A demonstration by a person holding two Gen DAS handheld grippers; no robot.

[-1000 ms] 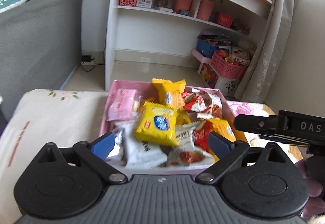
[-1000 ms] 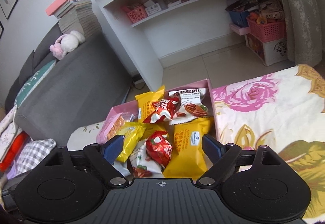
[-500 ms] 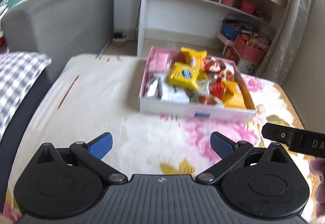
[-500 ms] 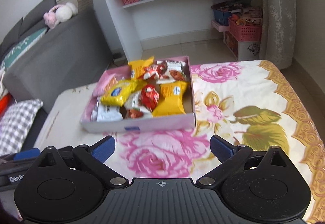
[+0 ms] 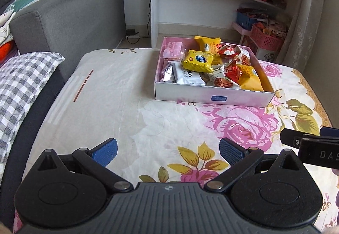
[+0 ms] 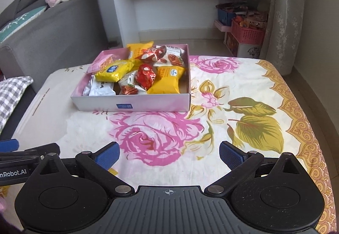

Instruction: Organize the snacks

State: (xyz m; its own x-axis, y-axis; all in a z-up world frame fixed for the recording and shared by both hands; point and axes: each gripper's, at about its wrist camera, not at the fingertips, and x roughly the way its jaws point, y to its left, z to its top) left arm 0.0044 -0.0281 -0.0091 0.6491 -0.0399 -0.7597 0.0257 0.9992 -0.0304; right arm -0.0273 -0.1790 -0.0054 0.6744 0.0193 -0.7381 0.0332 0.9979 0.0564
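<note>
The pink box (image 5: pixel 214 97) sits on the far half of the worktop (image 5: pixel 127 111), which is covered with a rose-printed cloth. It is well apart from both claws, with bare cloth between. It is filled with a loose heap of snack packets. A yellow packet (image 5: pixel 198 60) lies on top towards the left, a white packet (image 5: pixel 186 76) is against the near wall, a red wrapper (image 5: pixel 233 71) is near the middle, an orange-yellow packet (image 5: pixel 251 80) fills the near right corner, and a pink packet (image 5: pixel 172 52) is tucked in the far left corner.

The left claw (image 5: pixel 168 149) has its blue pads wide apart, with nothing between them. The right claw (image 6: pixel 169 152) has just been opening and is also spread wide and empty.

These packets are probably very light, puffed with air, and made of slick, crinkly film, so they would likely slide or squash under a hard squeeze. The contents seem breakable. The crimped end seams look like the safest place to pinch, or else a gentle hold across a packet's narrow middle. The top packets overlap, so lifting one may drag its neighbour. The box is stiff card. It would be best taken by a side wall, and it may tip if lifted at one corner.
</note>
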